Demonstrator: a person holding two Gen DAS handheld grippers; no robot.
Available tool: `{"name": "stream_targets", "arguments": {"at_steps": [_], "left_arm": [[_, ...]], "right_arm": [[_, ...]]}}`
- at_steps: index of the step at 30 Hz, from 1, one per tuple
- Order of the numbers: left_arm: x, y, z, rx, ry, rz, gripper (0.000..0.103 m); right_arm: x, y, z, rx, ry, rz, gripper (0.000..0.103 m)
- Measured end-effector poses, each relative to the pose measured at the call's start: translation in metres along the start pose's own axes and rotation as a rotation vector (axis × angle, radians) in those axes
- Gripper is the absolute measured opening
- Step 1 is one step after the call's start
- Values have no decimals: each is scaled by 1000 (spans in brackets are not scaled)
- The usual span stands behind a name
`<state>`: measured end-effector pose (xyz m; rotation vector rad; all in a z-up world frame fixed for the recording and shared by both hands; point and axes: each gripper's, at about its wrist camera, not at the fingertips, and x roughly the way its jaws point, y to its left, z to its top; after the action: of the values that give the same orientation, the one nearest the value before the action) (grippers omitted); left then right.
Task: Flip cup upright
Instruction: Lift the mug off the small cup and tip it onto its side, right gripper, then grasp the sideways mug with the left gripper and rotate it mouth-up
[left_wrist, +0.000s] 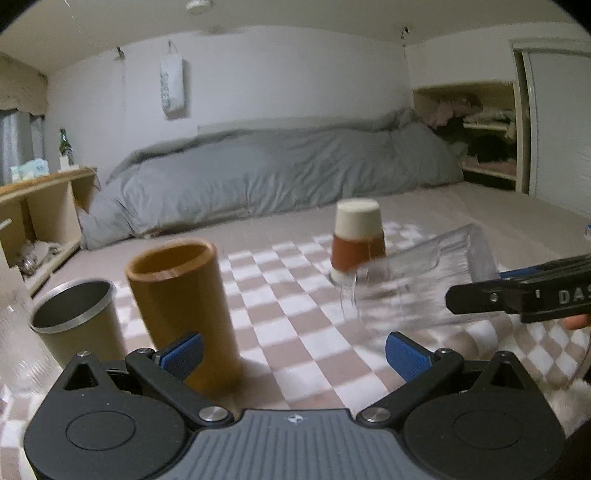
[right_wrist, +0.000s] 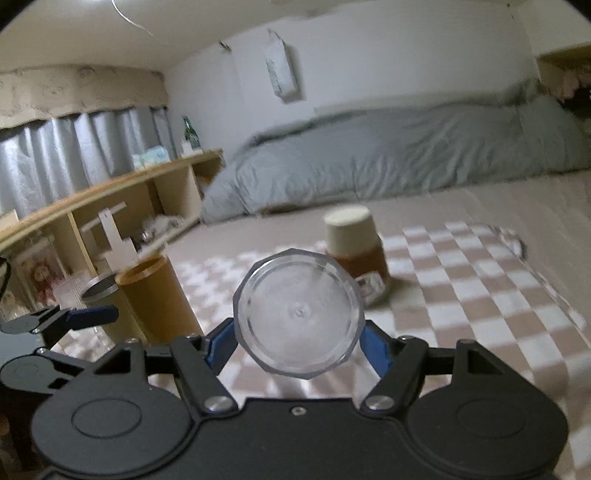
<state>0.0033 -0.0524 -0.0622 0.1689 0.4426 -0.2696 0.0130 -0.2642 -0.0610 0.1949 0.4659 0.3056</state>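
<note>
A clear plastic cup (right_wrist: 298, 314) is held in my right gripper (right_wrist: 298, 343), whose blue pads are shut on its sides; its base faces the camera. In the left wrist view the same cup (left_wrist: 417, 277) lies tilted on its side in the air above the checkered blanket (left_wrist: 295, 295), mouth to the left, with the right gripper (left_wrist: 491, 295) entering from the right. My left gripper (left_wrist: 293, 354) is open and empty, low over the blanket. A brown and cream cup (left_wrist: 357, 236) stands upside down further back; it also shows in the right wrist view (right_wrist: 356, 251).
An upright tan cup (left_wrist: 181, 306) and a grey metal-rimmed cup (left_wrist: 79, 321) stand at the left, close to the left finger. A ribbed clear glass (left_wrist: 14, 332) is at the far left. A grey duvet (left_wrist: 277, 173) lies behind; a wooden shelf (left_wrist: 40, 206) is at left.
</note>
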Motion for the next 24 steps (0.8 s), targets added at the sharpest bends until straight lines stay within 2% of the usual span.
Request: {"name": "stream_targets", "arguments": {"at_steps": [5,9,13,18,20,24], "left_arm": [[15,-4,-10,6,55,-21,103],[12,4,-8,-13,40,-3,103],[6,22,-2,-83,23,4,102],[3,31,6,-214,18,-68,98],[8,31,13,-269,37,-119,96],[28,26,31,-405,97,-236,94]], "right_arm": [[3,-2,-14,-56,95,-32,72],[24,-1,-21,-70,157,-47,72],[53,10,-24,-103,206,-41,72],[72,20,-30,-146,202,-21,73],[69,18,-32,-137,184,8,81],[47,9,-36,-110,143,45,84]]}}
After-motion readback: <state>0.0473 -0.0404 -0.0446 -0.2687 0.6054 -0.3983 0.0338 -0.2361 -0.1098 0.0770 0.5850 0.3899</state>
